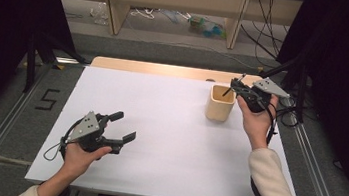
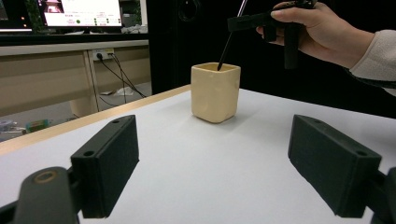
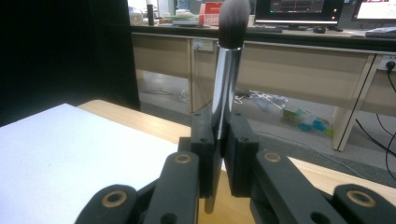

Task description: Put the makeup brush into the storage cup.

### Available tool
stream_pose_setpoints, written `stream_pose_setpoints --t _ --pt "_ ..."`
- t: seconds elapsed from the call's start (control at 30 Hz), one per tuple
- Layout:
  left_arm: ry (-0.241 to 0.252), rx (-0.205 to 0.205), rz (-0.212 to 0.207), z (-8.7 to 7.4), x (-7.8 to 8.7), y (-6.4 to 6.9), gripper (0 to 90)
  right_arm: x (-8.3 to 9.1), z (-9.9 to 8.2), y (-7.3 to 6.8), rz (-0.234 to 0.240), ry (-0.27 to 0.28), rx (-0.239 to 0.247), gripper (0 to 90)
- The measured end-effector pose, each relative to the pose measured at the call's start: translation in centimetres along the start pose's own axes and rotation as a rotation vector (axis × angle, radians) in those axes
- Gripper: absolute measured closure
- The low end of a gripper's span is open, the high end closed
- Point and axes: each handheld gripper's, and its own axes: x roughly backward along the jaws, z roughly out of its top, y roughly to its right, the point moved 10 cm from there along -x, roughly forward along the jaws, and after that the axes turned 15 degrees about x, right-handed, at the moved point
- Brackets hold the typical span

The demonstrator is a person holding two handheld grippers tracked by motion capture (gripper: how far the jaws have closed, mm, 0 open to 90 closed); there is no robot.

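Cream cup [image 1: 220, 103], brush [image 3: 224, 79] pinched above by raised right hand-held gripper [image 1: 238, 88]

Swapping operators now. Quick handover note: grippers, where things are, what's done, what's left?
Right gripper: shut on the makeup brush, bristles up, held above the cream cup at the table's far right. The handle tip dips into the cup mouth.
Left gripper: open, holding nothing, over the near left of the table.
Done: brush picked up and brought to the cup.
Left: probably lower the brush, let go, and pull the right gripper away.
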Motion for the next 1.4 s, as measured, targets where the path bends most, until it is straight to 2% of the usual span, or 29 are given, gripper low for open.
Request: stream_pose_setpoints --t 0.07,0.13,0.23,0.43,0.5,0.53,0.6,1.0,1.03,1.17,1.23,1.4 --pt "0.000 0.000 0.000 0.00 0.00 0.00 16.1 -0.12 0.03 0.01 -0.004 0.009 0.001 83.9" --pt "-0.001 0.000 0.000 -0.01 0.00 -0.01 16.1 -0.07 -0.18 0.04 -0.005 -0.016 0.006 83.9" --pt "0.000 0.000 0.000 -0.01 0.00 -0.01 16.1 -0.27 -0.15 0.07 -0.010 -0.001 0.006 83.9" --pt "-0.003 -0.001 -0.001 -0.04 -0.01 -0.01 16.1 -0.34 -0.37 -0.06 -0.003 -0.018 0.005 83.9" --pt "-0.002 0.000 -0.001 -0.03 -0.01 -0.01 16.1 -0.47 -0.32 0.02 -0.010 -0.007 0.009 83.9" --pt "-0.001 0.001 0.000 -0.02 -0.01 -0.01 16.1 -0.38 -0.48 0.01 -0.006 -0.026 0.010 83.9" --pt "-0.002 0.000 0.000 -0.02 0.00 -0.01 16.1 -0.49 -0.41 0.03 -0.007 -0.014 0.006 83.9" --pt "-0.003 -0.001 0.000 -0.04 0.00 -0.02 16.1 -0.62 -0.70 0.07 -0.008 -0.032 0.007 83.9" --pt "-0.003 -0.001 0.000 -0.04 -0.01 -0.02 16.1 -0.73 -0.58 0.09 -0.011 -0.015 0.008 83.8" --pt "-0.003 -0.001 0.000 -0.04 -0.01 -0.03 16.1 -0.72 -0.72 -0.07 -0.004 -0.034 0.002 83.9" --pt "-0.003 0.007 0.002 -0.08 -0.02 -0.02 16.1 -0.91 -0.61 0.03 -0.012 -0.015 0.010 83.9" --pt "-0.003 0.004 0.000 -0.06 -0.03 -0.02 16.1 -0.94 -0.76 -0.01 -0.009 -0.027 0.008 83.9"
